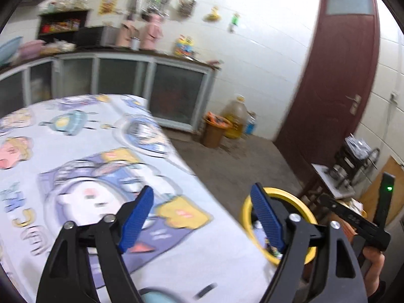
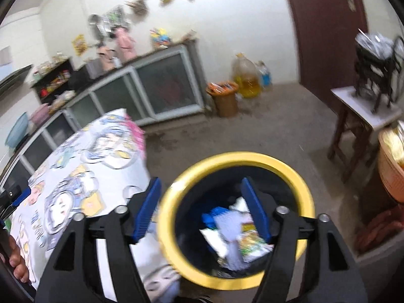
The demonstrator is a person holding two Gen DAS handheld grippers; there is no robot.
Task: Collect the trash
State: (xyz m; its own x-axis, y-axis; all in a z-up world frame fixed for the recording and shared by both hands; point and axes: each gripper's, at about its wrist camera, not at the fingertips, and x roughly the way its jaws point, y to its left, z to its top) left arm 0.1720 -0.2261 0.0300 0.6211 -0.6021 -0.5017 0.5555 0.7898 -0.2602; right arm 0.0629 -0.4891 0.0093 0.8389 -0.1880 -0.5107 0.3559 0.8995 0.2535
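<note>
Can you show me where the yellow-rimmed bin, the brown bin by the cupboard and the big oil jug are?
yellow-rimmed bin (image 2: 252,157): right wrist view, on the far arc of its yellow rim.
brown bin (image 2: 225,103): right wrist view, on its side wall.
oil jug (image 2: 246,75): right wrist view, on its clear body.

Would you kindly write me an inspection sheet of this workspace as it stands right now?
Surface: table under a cartoon-print cloth; no loose trash seen on the part in view.
Job's things: yellow-rimmed bin on the floor beside the table, holding trash: wrappers and paper.
Clutter: small blue object at the near table edge, too cut off to identify.
Grippers: left gripper open, empty, over the table edge; right gripper open, empty, above the bin.
Cables: nothing seen.
Surroundings: counter cabinets, brown door, orange bin, oil jug, stool.
</note>
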